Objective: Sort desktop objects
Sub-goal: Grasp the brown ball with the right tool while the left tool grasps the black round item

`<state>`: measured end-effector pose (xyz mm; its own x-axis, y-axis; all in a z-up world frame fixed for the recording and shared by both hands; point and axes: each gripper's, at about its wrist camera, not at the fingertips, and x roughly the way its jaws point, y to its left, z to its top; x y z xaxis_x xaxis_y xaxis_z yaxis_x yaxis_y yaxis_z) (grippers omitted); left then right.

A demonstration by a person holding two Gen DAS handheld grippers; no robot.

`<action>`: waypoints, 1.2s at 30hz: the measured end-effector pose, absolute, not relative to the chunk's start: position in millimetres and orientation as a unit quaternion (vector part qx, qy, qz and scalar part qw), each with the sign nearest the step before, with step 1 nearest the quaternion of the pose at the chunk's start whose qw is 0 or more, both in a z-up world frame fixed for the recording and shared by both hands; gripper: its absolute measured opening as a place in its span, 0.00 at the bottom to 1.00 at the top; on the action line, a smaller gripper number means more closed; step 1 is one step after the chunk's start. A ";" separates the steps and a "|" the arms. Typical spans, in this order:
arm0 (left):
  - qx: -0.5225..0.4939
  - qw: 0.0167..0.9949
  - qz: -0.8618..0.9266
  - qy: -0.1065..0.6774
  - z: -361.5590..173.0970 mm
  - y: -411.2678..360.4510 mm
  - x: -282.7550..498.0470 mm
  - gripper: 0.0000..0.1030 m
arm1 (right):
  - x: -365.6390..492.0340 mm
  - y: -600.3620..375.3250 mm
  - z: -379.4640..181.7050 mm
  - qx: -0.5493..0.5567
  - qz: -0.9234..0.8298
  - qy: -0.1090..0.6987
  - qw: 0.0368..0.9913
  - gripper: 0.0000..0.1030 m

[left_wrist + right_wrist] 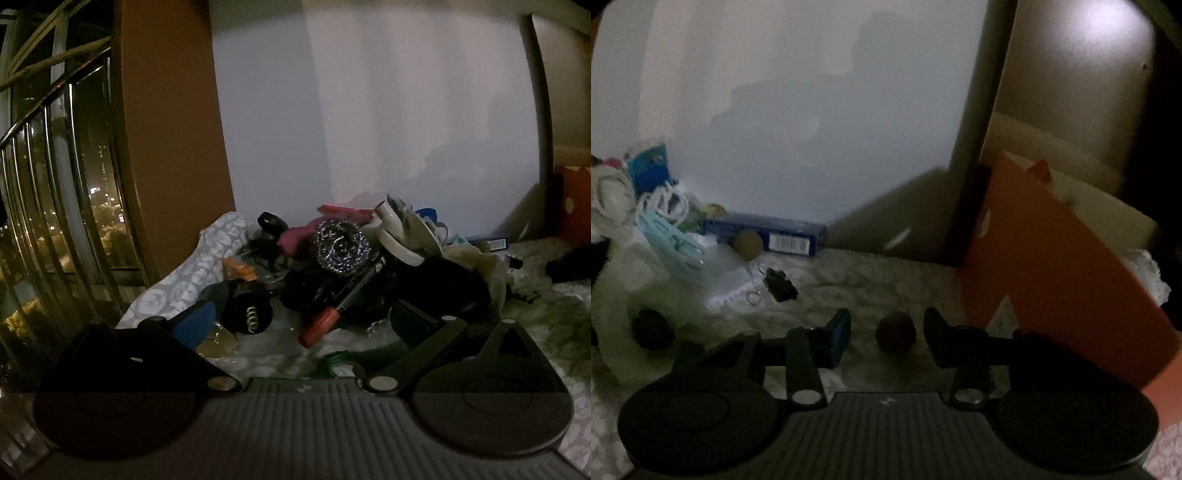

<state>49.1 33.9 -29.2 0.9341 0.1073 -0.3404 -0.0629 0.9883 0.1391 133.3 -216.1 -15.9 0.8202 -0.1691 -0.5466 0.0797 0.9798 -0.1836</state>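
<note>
Ball (896,332), small and dark, sits on the table (879,273) between the right gripper (886,334) fingers, untouched; jaws apart. Left gripper (299,314) gapes wide before a clutter pile with a steel scourer (341,245).

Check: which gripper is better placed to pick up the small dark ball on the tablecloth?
Right. The small dark ball lies between the right gripper fingers, pads not yet touching. The left gripper faces the clutter pile instead.

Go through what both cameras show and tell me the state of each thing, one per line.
Left gripper: open, nothing between its fingers.
Right gripper: open around the dark ball, pads not touching.
Steel scourer: atop the clutter pile.
Blue box: lying flat against the wall.
Orange folder: leaning, tilted.
</note>
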 end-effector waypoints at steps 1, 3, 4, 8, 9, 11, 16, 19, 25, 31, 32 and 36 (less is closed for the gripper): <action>0.063 0.981 0.045 0.179 -30.2 34.9 50.0 1.00 | 134.9 -216.4 -16.5 -0.076 -0.066 0.298 0.949 0.38; 0.057 0.980 0.053 0.185 -32.6 39.8 50.5 1.00 | 134.7 -217.1 -15.9 -0.073 -0.065 0.301 0.949 0.37; 0.055 0.979 0.059 0.186 -33.5 42.6 51.5 1.00 | 133.8 -217.3 -15.9 -0.073 -0.065 0.301 0.949 0.33; 0.035 0.977 0.083 0.195 -33.4 55.2 60.3 0.99 | 131.9 -218.9 -15.2 -0.072 -0.064 0.304 0.948 0.18; 0.034 0.976 0.087 0.195 -33.7 56.7 62.9 0.99 | 131.0 -219.2 -14.9 -0.071 -0.064 0.304 0.948 0.18; 0.036 0.975 0.093 0.201 -35.1 57.8 68.4 0.96 | 129.2 -218.2 -14.7 -0.070 -0.065 0.303 0.948 0.19; 0.034 0.973 0.113 0.200 -32.9 63.9 88.7 0.82 | 127.9 -217.3 -13.4 -0.069 -0.063 0.302 0.949 0.19; 0.024 0.969 0.124 0.212 -37.0 68.3 105.5 0.67 | 128.0 -217.1 -13.9 -0.068 -0.062 0.301 0.949 0.19; 0.024 0.968 0.133 0.212 -39.9 71.9 108.3 0.35 | 128.2 -214.9 -13.4 -0.067 -0.062 0.301 0.949 0.19; 0.027 0.968 0.110 0.224 -39.1 68.0 99.0 0.35 | 128.0 -215.2 -13.6 -0.065 -0.060 0.296 0.951 0.19; 0.027 0.968 0.111 0.222 -38.0 68.2 97.6 0.34 | 126.7 -214.3 -13.0 -0.066 -0.061 0.292 0.952 0.19; 0.021 0.971 0.109 0.210 -31.3 69.7 89.5 0.34 | 120.6 -213.8 -10.3 -0.062 -0.054 0.280 0.956 0.19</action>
